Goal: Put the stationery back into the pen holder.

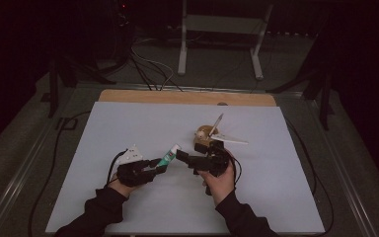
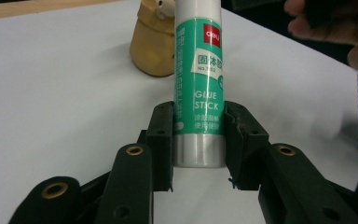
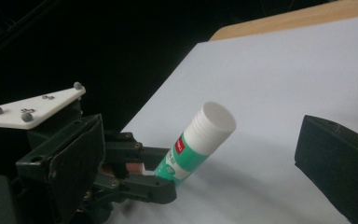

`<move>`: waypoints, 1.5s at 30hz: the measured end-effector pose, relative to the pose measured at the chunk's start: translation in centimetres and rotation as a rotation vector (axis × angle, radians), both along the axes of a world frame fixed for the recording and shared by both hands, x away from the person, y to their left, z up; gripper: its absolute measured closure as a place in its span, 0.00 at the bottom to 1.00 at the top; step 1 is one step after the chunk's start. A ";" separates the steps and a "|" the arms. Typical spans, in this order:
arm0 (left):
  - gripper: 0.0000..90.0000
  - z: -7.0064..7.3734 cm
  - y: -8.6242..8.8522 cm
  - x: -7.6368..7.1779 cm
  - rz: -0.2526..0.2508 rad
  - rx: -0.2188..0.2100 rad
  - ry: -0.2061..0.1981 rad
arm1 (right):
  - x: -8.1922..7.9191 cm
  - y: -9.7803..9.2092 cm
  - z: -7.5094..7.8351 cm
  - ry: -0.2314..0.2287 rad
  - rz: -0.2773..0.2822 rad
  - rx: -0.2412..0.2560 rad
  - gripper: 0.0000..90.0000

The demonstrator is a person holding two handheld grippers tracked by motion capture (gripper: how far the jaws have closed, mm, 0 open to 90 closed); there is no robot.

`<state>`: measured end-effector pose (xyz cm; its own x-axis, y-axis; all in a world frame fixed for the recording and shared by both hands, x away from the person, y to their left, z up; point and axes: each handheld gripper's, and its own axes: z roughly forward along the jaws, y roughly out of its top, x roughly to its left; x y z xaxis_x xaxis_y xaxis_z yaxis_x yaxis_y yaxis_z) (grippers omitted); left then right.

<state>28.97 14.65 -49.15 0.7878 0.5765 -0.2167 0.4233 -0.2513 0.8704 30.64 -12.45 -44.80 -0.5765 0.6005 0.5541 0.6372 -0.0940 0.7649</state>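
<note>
Two dark sleeves (image 1: 98,210) come in from the bottom of the high view, one hand on each claw. A green and white glue stick (image 1: 168,156) sits between the two claws, just above the white tabletop (image 1: 128,123). The left claw (image 1: 159,166) is clamped on the bottom end of the glue stick, one black jaw on each side of its silver base, as the left gripper view shows. The stick (image 2: 199,84) points away from that claw, tilted up, with its white cap toward the right claw (image 1: 180,155). The right claw stands open. In the right gripper view one of its jaws shows at the right, apart from the white cap (image 3: 214,123) and not touching it. The left hand (image 1: 123,185) and the right hand (image 1: 219,180) reach in toward each other, so the claws face each other. A small tan wooden thing (image 1: 203,136) stands on the tabletop just behind the right claw.
</note>
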 end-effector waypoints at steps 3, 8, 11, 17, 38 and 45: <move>0.74 0.1 -0.2 -0.1 0.001 0.004 -0.014 | 0.0 0.5 -0.4 0.022 0.003 -0.010 0.07; 0.74 -0.1 -0.4 -0.2 0.002 0.002 -0.016 | 0.1 1.2 -1.2 0.086 -0.002 -0.023 0.17; 0.74 -0.1 -0.3 -0.2 0.000 -0.011 -0.011 | 0.2 1.3 -1.5 0.131 0.012 0.000 0.24; 0.74 -0.3 -0.5 -0.3 -0.015 -0.014 -0.031 | 0.3 1.6 -1.9 0.218 0.045 0.008 0.44; 0.74 -1.0 -0.9 -0.4 -0.099 -0.040 -0.032 | 1.0 1.0 -2.1 0.310 0.031 0.088 0.72; 0.72 -0.9 -0.7 -0.1 -0.119 -0.073 -0.011 | 0.5 1.4 -1.2 0.245 0.043 0.049 0.72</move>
<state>28.87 13.97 -50.04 0.8523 0.4619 -0.2456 0.3846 -0.2351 0.8927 31.15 -11.07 -45.96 -0.4459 0.5472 0.7083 0.8070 -0.0966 0.5826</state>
